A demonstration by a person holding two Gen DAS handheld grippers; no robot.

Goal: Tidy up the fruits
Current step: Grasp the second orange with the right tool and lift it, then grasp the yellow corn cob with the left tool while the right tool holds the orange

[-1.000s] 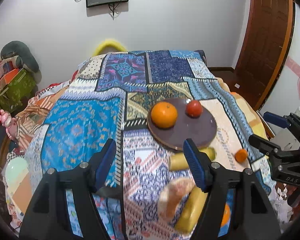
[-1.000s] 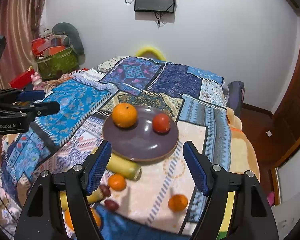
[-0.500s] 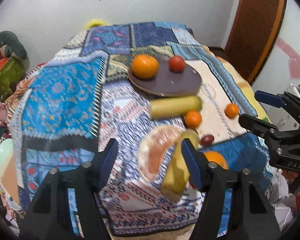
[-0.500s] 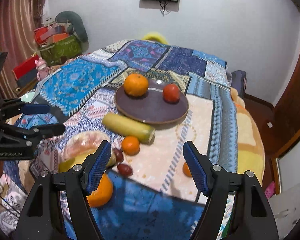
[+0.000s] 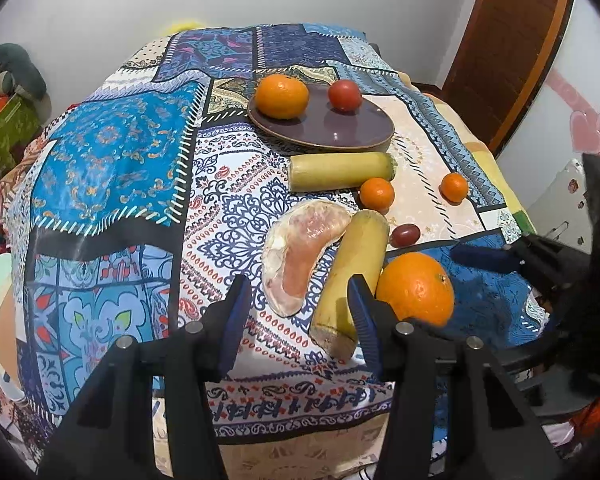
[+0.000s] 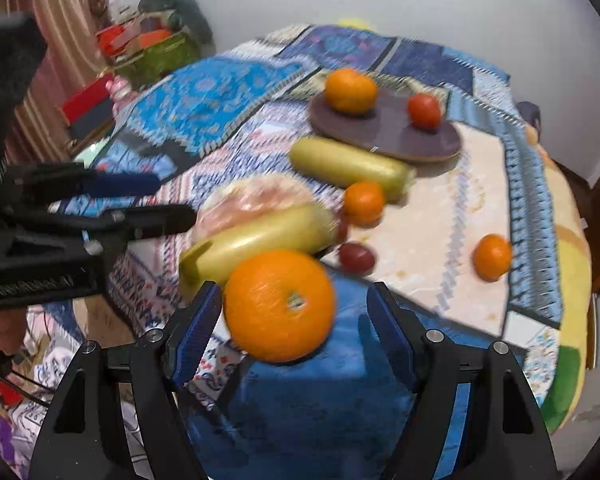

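Large round orange [image 6: 279, 305] lies on the blue patch of the patterned quilt [image 5: 112, 152] at the bed's near edge, touching the yellow banana [image 5: 350, 276]. Right claw [image 6: 294, 332] is spread wide, the orange between its fingers, nearer the left pad, not gripped. Left claw [image 5: 298, 312] gapes too, over the peeled pink pomelo segment [image 5: 300, 256]. Judgement: centre the orange, close gently across its widest part, lift clear of the banana toward the dark purple plate [image 5: 356, 130].

Only blurred lettering shows on the left hand-held gripper [image 6: 172, 196]; no text is readable
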